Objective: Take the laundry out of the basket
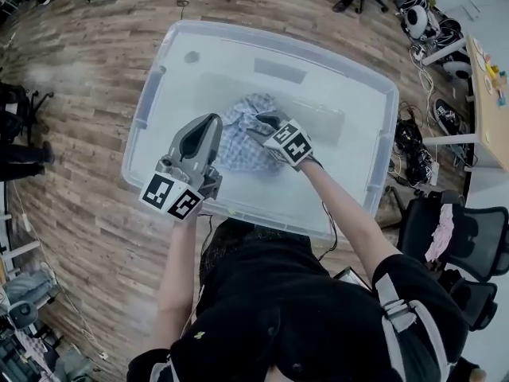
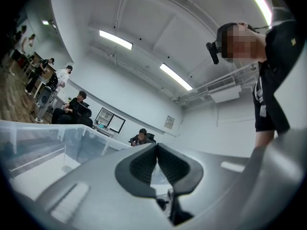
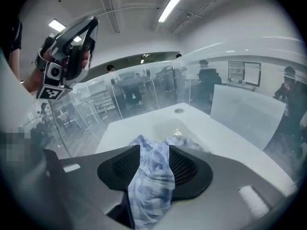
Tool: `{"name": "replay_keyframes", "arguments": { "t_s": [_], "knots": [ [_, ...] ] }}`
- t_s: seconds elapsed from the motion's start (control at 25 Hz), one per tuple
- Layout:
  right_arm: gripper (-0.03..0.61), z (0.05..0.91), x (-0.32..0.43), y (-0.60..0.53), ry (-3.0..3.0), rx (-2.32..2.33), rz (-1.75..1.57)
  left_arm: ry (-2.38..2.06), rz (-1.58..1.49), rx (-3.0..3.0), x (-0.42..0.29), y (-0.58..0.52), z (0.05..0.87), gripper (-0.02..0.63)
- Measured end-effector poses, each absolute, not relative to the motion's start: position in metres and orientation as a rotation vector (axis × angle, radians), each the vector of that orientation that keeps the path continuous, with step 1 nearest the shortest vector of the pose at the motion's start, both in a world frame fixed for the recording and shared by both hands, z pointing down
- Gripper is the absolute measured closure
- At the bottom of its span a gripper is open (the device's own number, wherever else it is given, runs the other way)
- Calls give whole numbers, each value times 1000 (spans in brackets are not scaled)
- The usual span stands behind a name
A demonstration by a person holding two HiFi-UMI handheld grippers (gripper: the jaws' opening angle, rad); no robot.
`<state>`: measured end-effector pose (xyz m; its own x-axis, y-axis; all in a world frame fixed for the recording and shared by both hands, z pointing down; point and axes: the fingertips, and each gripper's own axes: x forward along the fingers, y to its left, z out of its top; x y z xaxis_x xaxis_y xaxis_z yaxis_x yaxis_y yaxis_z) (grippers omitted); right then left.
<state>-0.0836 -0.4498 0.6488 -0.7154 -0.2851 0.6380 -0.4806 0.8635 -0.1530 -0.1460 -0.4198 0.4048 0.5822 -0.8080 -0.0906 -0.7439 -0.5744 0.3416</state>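
A blue-and-white checked cloth lies bunched in the middle of a big clear plastic bin. My right gripper reaches down into the bin at the cloth's right side. In the right gripper view the cloth fills the gap between the two black pads and hangs back toward the camera, so my right gripper is shut on it. My left gripper hovers level over the bin's near left part, beside the cloth and not touching it. Its jaws are shut, with nothing in them.
The bin stands on a wooden floor. A black chair with a pink cloth is at the right, with cables and bags behind it. Seated people show beyond the bin wall.
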Motion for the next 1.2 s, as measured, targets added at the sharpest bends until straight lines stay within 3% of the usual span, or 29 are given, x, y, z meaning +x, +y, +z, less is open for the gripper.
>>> {"name": "replay_keyframes", "arguments": {
  "t_s": [0.24,0.8,1.2],
  "knots": [
    [348,695,-78,-455,-2325,556,443,-1342,-373,2487,-161,-422,411,607],
    [104,749,-85,-443,-2196,371,276,-1378,-330,2541,-155,-420,411,606],
    [92,764,-94,-447,-2127,406,245,-1392,-336,2553,-159,-421,410,607]
  ]
}}
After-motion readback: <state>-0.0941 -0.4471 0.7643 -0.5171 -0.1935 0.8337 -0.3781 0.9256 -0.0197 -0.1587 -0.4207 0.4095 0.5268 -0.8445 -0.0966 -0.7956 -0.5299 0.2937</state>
